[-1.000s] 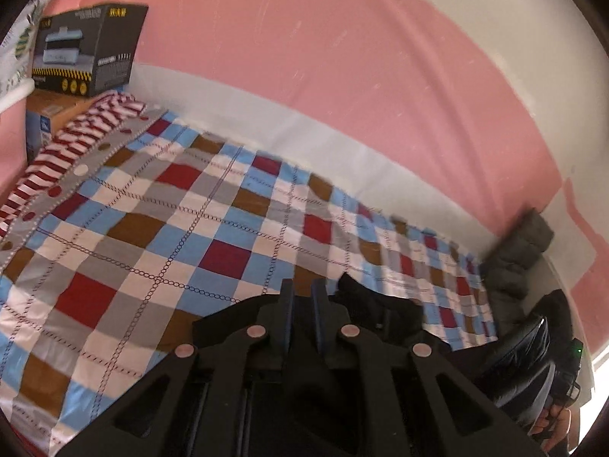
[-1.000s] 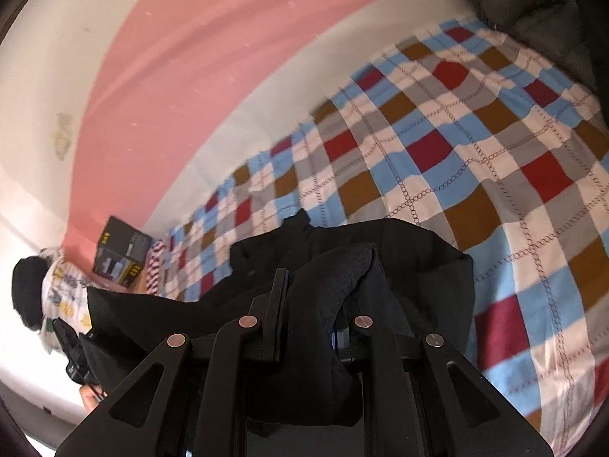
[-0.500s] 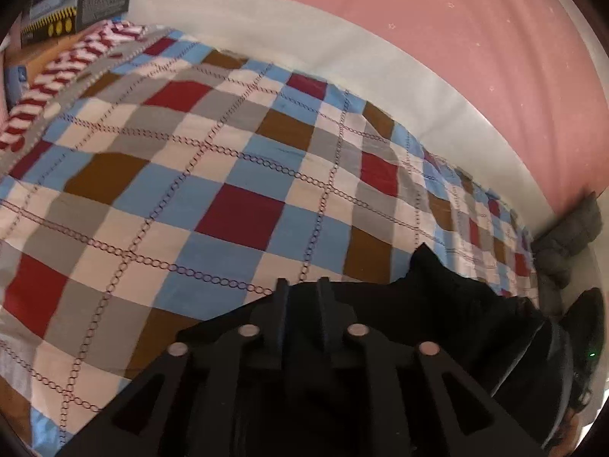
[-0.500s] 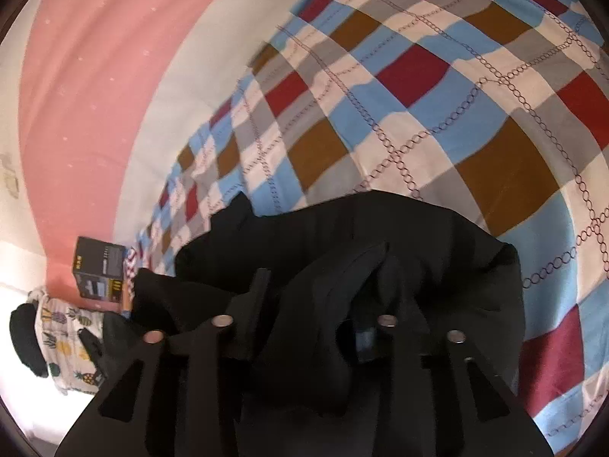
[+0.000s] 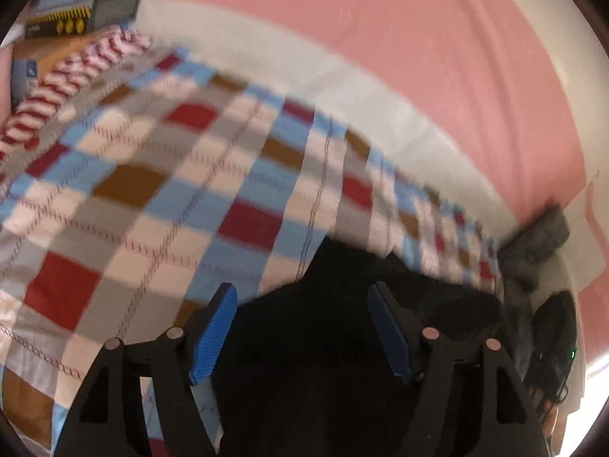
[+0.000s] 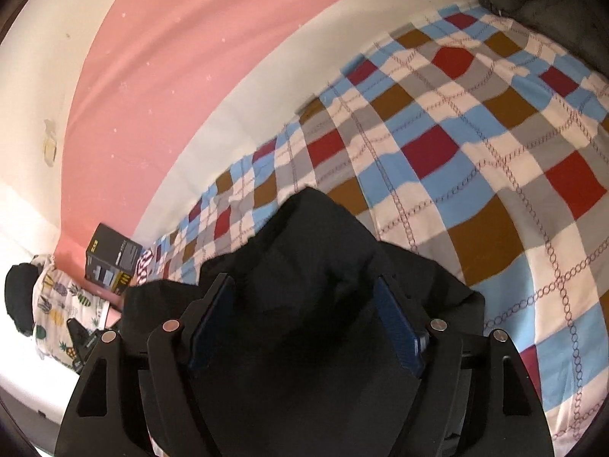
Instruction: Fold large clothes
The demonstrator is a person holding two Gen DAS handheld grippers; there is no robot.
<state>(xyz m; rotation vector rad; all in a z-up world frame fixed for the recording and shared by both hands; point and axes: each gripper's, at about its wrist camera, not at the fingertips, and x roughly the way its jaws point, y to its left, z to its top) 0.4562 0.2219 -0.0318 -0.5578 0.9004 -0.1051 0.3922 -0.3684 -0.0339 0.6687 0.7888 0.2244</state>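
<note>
Blurring across the checked blanket [image 5: 160, 205] and striped cloth [image 5: 72, 76] in the left wrist view. Running off the upper left edge: a dark box [image 5: 91, 0]. Hiding its own folds in blackness, lower centre: the black garment [image 6: 304, 251]. Box lettering too small to read.

Left tool [image 5: 302, 329] angles downward, blue pads [image 5: 211, 337] spread wide and opening, pressing on nothing. Right tool [image 6: 304, 323] tilts down too, jaws opening, dark cloth bunched between its pads [image 6: 397, 329], ungripped.
</note>
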